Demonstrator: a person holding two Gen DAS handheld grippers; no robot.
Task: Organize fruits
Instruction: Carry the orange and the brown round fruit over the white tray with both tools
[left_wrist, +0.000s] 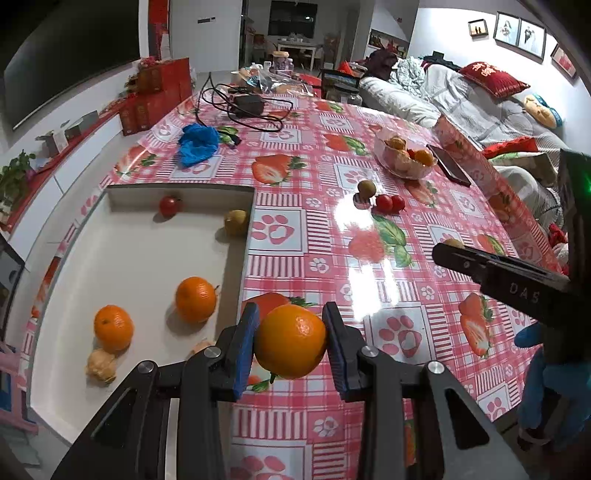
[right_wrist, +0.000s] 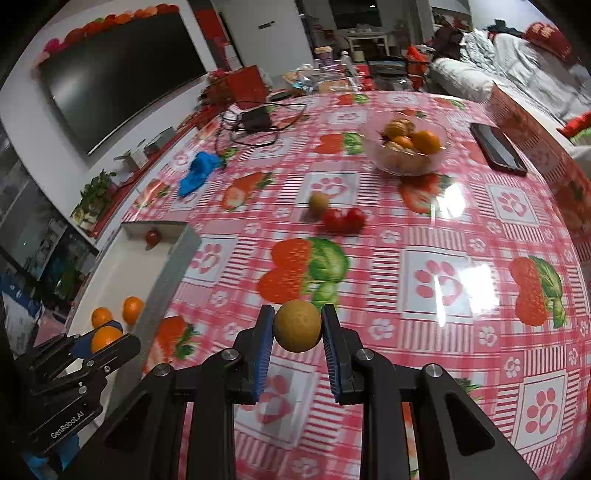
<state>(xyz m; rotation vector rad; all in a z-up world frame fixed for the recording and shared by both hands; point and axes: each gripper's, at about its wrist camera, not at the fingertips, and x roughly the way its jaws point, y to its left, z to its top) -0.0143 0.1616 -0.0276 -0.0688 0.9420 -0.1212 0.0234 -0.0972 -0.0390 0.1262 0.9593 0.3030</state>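
Left tongs (left_wrist: 291, 341) are clenched on an orange (left_wrist: 291, 341), both blue pads pressing its sides; the fruit hangs clear above the tabletop (left_wrist: 406, 302), just right of the near corner of the white tray (left_wrist: 147, 251).

Right tongs (right_wrist: 297, 331) are clenched on a small yellow-brown round fruit (right_wrist: 297, 331), also held off the tabletop, further right than the left pair and well apart from the tray.

Tray contents: two oranges, a red fruit at the far wall, a yellow-green fruit at the far right corner, and a pale peeled fruit near the front. Loose on the tabletop, far and right: a small brown-green fruit (left_wrist: 366, 189) touching or just beside two red tomatoes (left_wrist: 390, 203). A glass bowl (left_wrist: 404, 157) of fruit stands beyond them.

Governing relation — the tray lies to the left of both held fruits, its long axis running near to far. The left hand is the nearer; only the tray's right wall lies between its orange and the floor of the tray. Judgement: the left delivery should go first, lifting over that wall; the right must cross more tabletop.
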